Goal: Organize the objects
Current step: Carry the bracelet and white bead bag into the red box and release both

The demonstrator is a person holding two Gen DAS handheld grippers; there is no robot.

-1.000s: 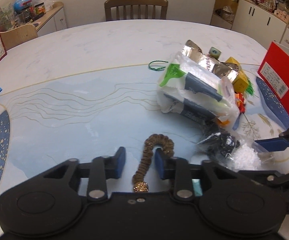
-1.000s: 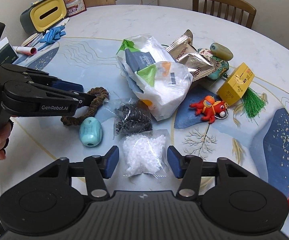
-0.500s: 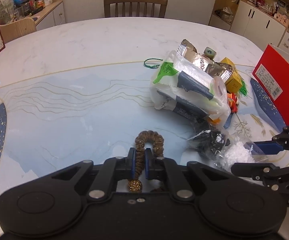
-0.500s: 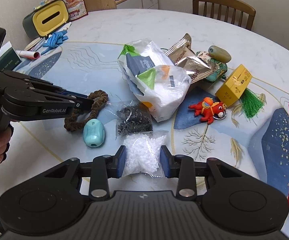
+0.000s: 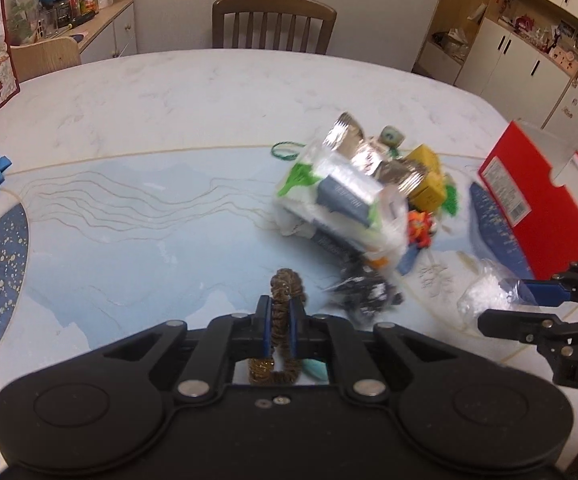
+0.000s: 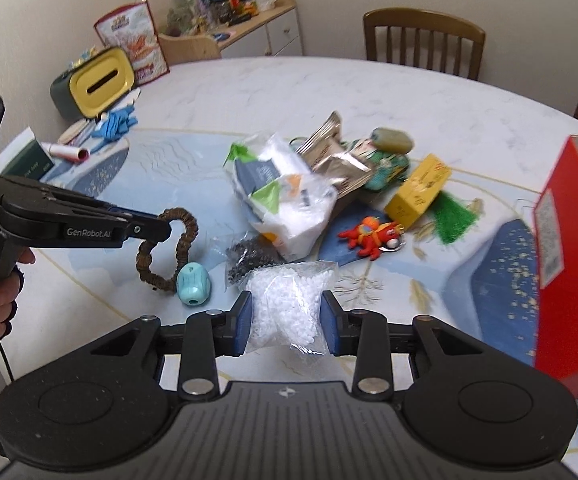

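My left gripper (image 5: 279,320) is shut on a brown braided cord loop (image 5: 285,296), lifted off the table; in the right wrist view the cord loop (image 6: 173,240) hangs from the left gripper (image 6: 161,232). My right gripper (image 6: 287,320) is shut on a clear bag of white beads (image 6: 289,304), raised above the table. In the left wrist view the bag of white beads (image 5: 485,296) sits between the right gripper's fingers (image 5: 537,292). A light blue egg-shaped object (image 6: 193,284) and a bag of black beads (image 6: 249,260) lie below.
A pile holds a white plastic bag (image 6: 289,196), foil packets (image 6: 329,156), a yellow box (image 6: 419,192), a green tassel (image 6: 455,216) and a red toy (image 6: 369,236). A red box (image 6: 569,256) stands at right. A yellow-topped tissue box (image 6: 93,84) and blue gloves (image 6: 115,124) sit far left.
Both grippers have risen from the table: the left carrying the brown cord loop, the right closing on the bag of white beads and lifting it.
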